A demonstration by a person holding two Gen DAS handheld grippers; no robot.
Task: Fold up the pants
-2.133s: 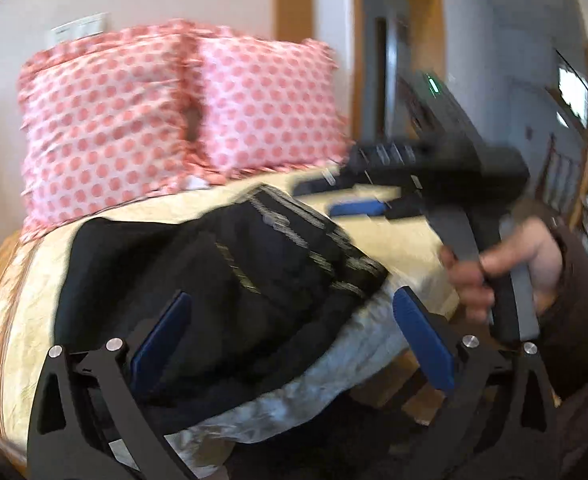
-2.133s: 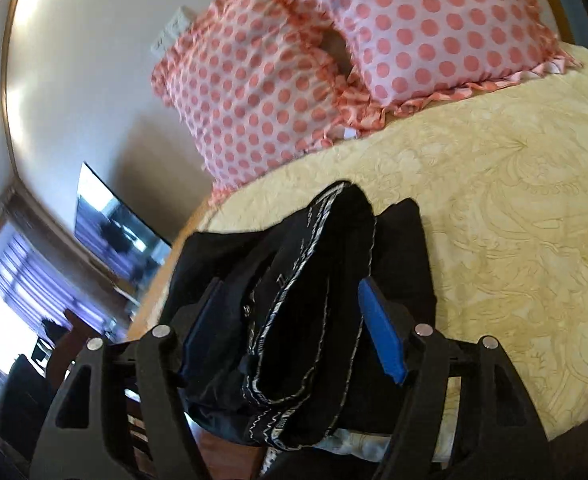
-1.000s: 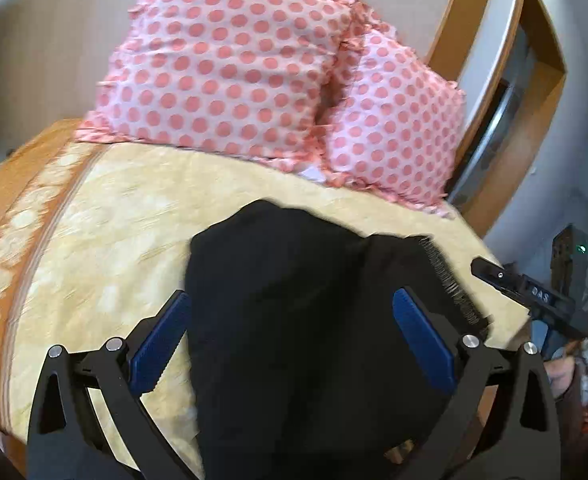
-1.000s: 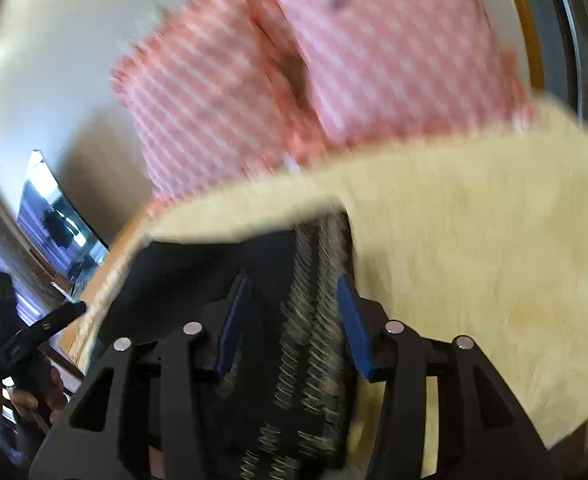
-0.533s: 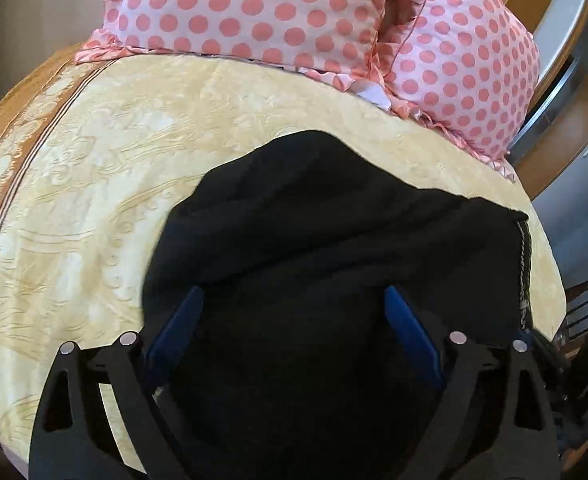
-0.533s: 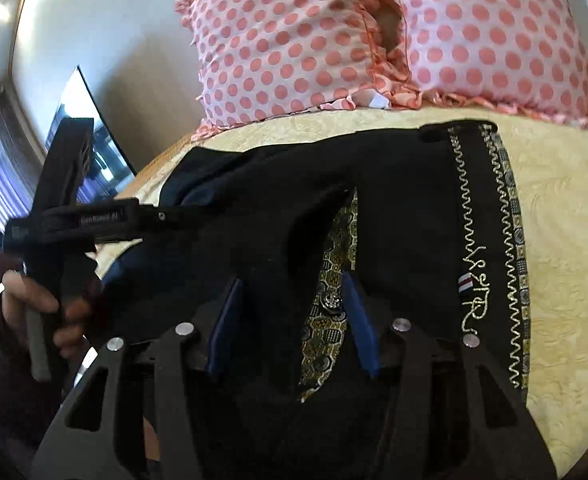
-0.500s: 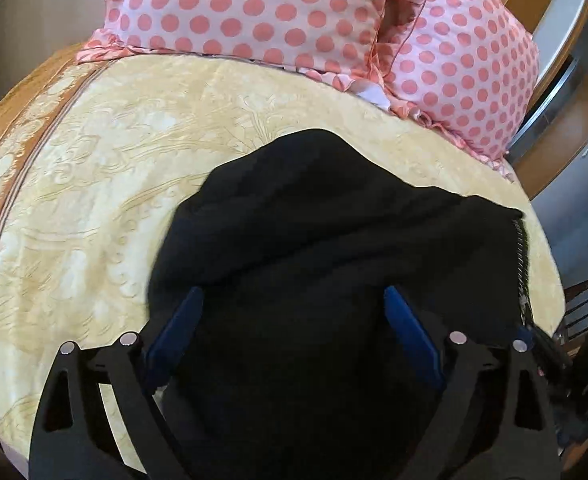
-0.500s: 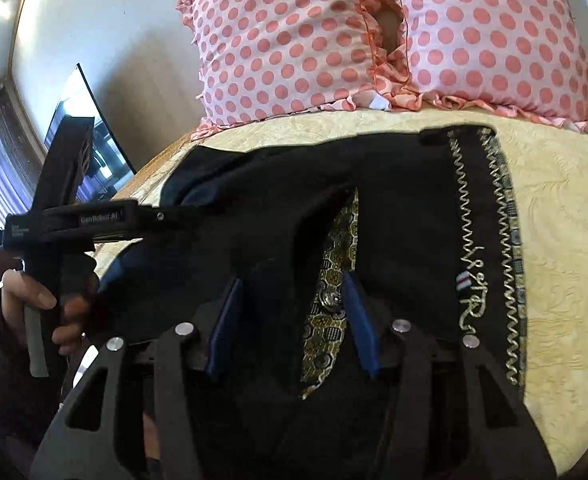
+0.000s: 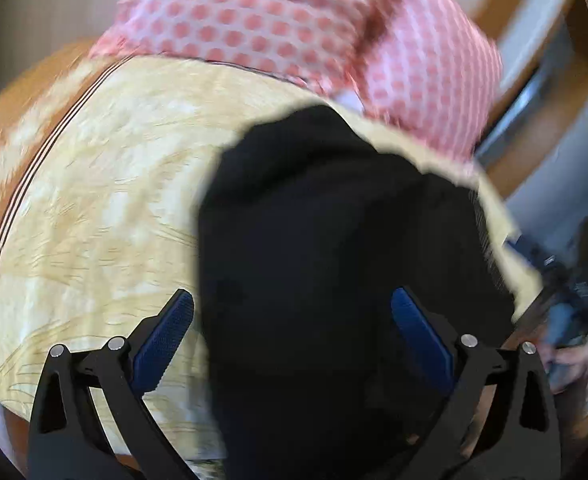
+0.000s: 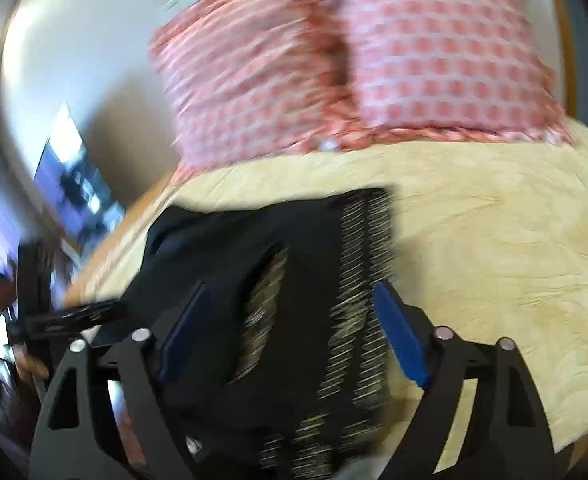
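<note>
Black pants (image 9: 334, 260) are lying spread on the yellow bedspread (image 9: 94, 200) in the left wrist view, near the right-hand side of the bed and just short of the polka-dot pillows (image 9: 294, 24). Left gripper (image 9: 294, 336) is now hanging wide open above the near end of the cloth, gripping nothing; half a second ago its jaws were narrower and lower on the fabric, so it is letting go and lifting off. Frame is smeared, so the tool is moving fast. Judgement: the spread-out step is finishing, first fold is coming next. Open bedspread is running left of the pants up to the striped border (image 9: 22, 184); on the right the cloth is sitting close to the bed edge, with the other tool blurred past it.

Right wrist view: right gripper (image 10: 282, 332) is also opening, jaws now well apart and empty, where they were near-closed around the fly area half a second ago. Pants (image 10: 302, 264) are lying flat under it, embroidered side stripe (image 10: 362, 280) on the right, opened fly lining (image 10: 264, 320) between the jaws. Left tool (image 10: 66, 316) is showing at the left edge, off the cloth. Plenty of bare bedspread is lying to the right, and a band of it between waistband edge and pillows (image 10: 374, 60). Near end of the pants looks to be overhanging the bed edge; cannot tell how far.
</note>
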